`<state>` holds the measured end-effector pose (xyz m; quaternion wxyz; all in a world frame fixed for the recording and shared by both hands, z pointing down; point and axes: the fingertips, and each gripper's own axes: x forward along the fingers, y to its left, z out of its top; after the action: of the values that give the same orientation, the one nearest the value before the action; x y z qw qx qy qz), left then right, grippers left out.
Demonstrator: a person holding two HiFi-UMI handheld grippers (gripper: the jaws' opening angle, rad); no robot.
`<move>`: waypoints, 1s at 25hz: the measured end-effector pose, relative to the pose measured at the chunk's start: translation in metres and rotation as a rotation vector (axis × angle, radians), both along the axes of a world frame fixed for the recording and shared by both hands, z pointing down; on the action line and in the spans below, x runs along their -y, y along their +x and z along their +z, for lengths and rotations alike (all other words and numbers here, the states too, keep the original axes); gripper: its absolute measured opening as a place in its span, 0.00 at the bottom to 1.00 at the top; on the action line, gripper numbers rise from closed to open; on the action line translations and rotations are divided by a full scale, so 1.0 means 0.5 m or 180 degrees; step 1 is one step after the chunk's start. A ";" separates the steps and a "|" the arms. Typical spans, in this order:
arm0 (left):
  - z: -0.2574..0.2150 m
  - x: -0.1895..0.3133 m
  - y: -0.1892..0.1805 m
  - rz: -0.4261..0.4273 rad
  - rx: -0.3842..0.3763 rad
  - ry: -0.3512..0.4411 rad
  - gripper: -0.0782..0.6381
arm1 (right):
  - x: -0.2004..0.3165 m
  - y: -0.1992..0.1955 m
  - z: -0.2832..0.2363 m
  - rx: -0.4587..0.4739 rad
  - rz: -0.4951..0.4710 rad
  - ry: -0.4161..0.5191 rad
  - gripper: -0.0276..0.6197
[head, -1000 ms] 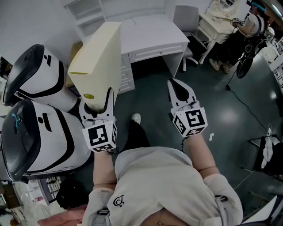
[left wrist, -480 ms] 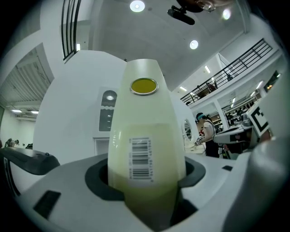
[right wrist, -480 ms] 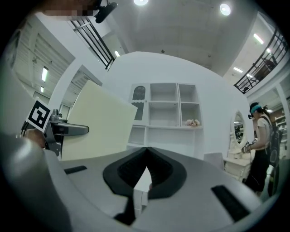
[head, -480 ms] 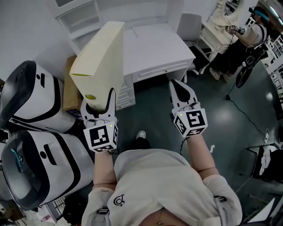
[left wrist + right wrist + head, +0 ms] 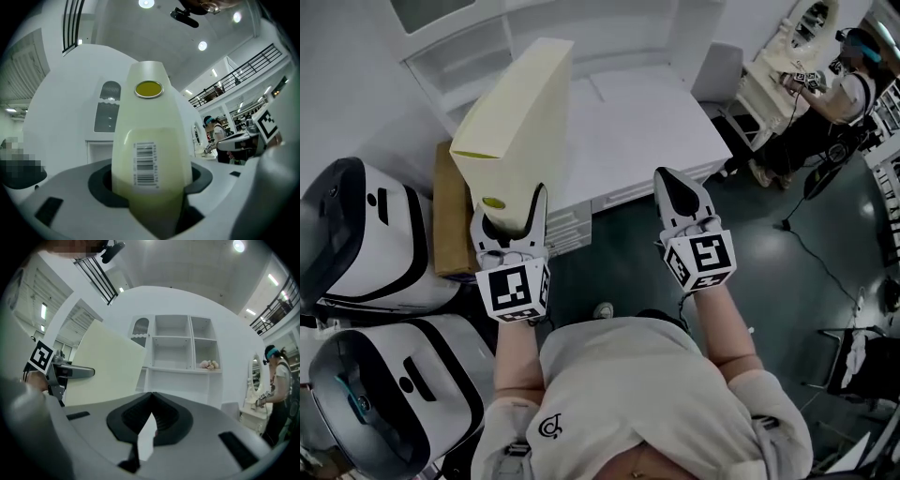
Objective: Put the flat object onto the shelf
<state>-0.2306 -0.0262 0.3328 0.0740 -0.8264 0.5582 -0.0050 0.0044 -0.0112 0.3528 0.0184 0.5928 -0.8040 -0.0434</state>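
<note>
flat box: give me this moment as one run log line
left gripper: shut on flat box, held upright | right gripper: shut, empty | shelf: ahead above white desk, box not yet on it | phase: carry

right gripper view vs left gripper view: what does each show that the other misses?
Right gripper view only: the white shelf unit with open compartments, and the right gripper, jaws together on nothing. Left gripper view only: the barcode label and yellow round mark on the narrow edge of the flat object, with the left gripper clamped on it. Both: that cream flat object and a person in a cap at the right.
</note>
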 end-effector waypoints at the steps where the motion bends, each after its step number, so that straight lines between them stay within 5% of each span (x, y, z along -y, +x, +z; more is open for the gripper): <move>1: 0.001 0.019 0.002 -0.0013 0.0004 -0.0002 0.53 | 0.020 -0.001 0.002 -0.0023 -0.0026 -0.0003 0.05; 8: -0.013 0.139 0.058 -0.0189 0.0267 0.0128 0.53 | 0.175 0.041 0.007 -0.0012 -0.0240 0.0033 0.05; 18: -0.102 0.271 0.171 -0.0787 0.1293 0.0367 0.53 | 0.388 0.093 -0.025 0.0036 -0.0839 0.0134 0.05; 25: -0.181 0.348 0.223 -0.1108 0.2015 0.0508 0.53 | 0.453 0.123 -0.047 0.0047 -0.0976 0.0185 0.05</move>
<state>-0.1190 -0.2003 0.2424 0.3053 -0.6683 0.6385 -0.2294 0.0660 -0.2376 0.3294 -0.0115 0.4637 -0.8836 -0.0646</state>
